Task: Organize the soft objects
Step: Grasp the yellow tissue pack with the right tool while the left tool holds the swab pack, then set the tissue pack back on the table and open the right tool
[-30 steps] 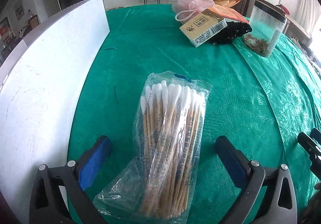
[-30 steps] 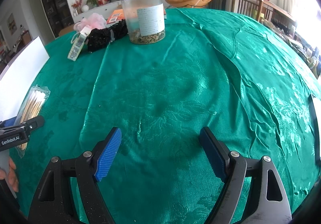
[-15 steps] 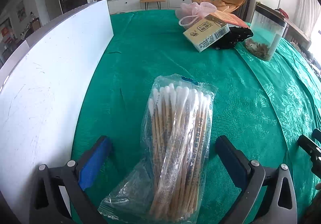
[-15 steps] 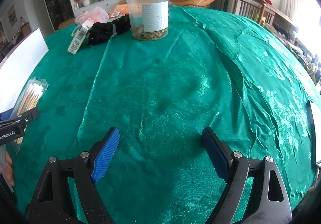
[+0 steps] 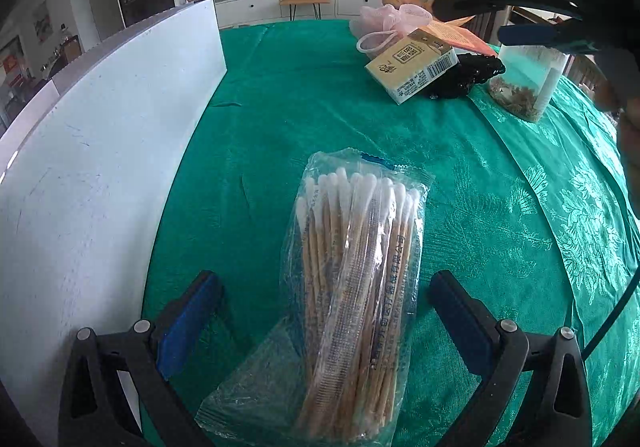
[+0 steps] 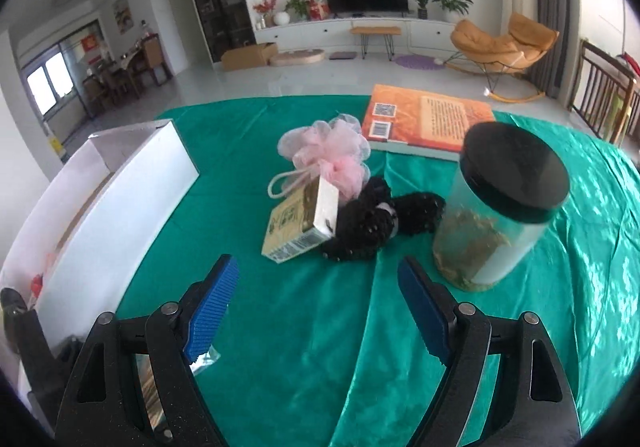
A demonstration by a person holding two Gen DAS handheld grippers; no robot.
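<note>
Left gripper [image 5: 324,311] stood wide, released, its blue pads either side of the near end of the bag of cotton swabs [image 5: 352,287] without touching it. The bag lay flat on the green tablecloth [image 5: 300,95], swab heads pointing away, just beside the long wall of the white box [image 5: 100,167].

Right gripper [image 6: 318,307] was also spread and empty, only cloth between its pads; its jaws had just been closing slightly. It hung above the table facing the cluster of items at the far side.

In that cluster, a small tan carton [image 6: 300,223] leaned on a black fuzzy item [image 6: 372,223]. Behind both and touching the carton sat the pink mesh bath puff [image 6: 332,151] with its white cord loop. To the right, just beside the black item, stood a clear jar [image 6: 492,215] with a black lid, dried material at its bottom. Farthest lay an orange book [image 6: 428,119], flat on the cloth.
</note>
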